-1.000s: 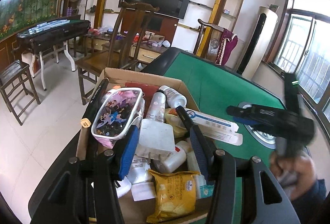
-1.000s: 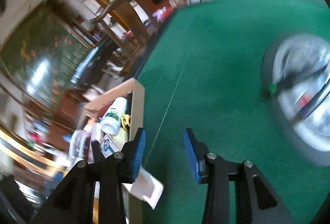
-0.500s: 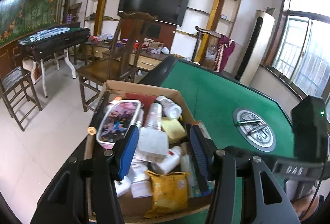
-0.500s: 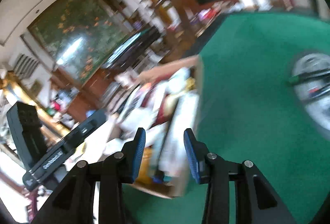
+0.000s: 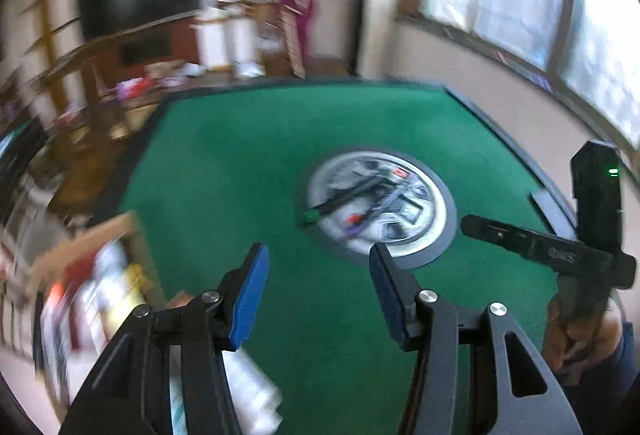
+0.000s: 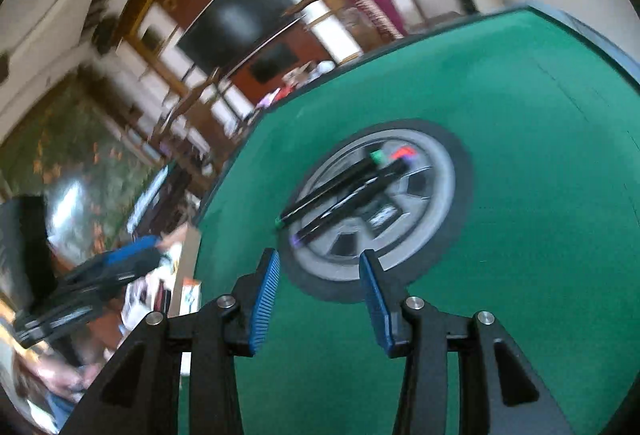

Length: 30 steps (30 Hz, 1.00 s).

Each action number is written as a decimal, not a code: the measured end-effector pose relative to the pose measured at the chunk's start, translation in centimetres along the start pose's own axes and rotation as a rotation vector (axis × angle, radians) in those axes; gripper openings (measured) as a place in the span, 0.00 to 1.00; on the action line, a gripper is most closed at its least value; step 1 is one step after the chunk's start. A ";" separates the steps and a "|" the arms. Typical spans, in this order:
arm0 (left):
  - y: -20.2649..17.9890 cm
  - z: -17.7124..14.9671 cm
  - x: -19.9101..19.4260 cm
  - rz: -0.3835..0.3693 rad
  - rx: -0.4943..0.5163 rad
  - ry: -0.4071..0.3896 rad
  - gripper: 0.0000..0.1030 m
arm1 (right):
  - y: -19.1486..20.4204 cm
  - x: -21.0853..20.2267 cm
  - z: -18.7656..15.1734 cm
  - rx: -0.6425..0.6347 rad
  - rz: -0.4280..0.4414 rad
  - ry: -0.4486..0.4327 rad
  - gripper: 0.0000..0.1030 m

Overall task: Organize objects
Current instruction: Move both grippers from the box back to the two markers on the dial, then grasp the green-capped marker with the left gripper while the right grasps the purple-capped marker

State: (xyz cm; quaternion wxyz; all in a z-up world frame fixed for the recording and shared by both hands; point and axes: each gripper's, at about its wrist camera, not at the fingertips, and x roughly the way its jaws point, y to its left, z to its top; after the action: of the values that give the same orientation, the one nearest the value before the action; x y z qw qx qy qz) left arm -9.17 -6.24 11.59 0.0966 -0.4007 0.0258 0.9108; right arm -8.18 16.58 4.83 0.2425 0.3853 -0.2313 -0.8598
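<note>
Left wrist view. Left gripper [image 5: 316,289]: blue-padded fingers [image 5: 250,297] apart, nothing between them. Green felt-topped desk [image 5: 248,163] below. Round silver centre plate [image 5: 380,211] carries slim black marker pens with coloured caps [image 5: 348,197], lying flat and close together. Open brown cardboard box of bottles and packets [image 5: 96,275] at the desk's left edge, blurred. Right gripper [image 5: 560,255] at far right.

Right wrist view. Right gripper [image 6: 318,299]: its jaws have just been opening a little, fingers [image 6: 264,305] empty. Pens [image 6: 344,191] just beyond the tips, side by side on the plate [image 6: 424,227].

Handling, judged: pens light, stiff, smooth, prone to roll; take one mid-barrel, across its width, clear of its neighbour.
</note>
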 end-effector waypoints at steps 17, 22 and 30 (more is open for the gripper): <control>-1.5 5.6 18.4 -0.048 0.141 0.269 0.30 | -2.9 -1.0 0.9 0.110 0.047 -0.027 0.48; -3.1 5.1 19.3 -0.046 0.163 0.285 0.21 | -3.2 -1.3 0.9 0.114 0.026 -0.046 0.48; -5.5 1.5 15.9 0.011 0.098 0.323 0.14 | -3.3 -0.8 0.6 0.091 -0.026 -0.018 0.48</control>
State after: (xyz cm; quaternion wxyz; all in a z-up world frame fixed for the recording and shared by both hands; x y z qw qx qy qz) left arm -19.70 1.85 1.07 0.1055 -0.5363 0.0876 0.8328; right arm -8.99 19.68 3.71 0.2115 0.3910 -0.2673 -0.8549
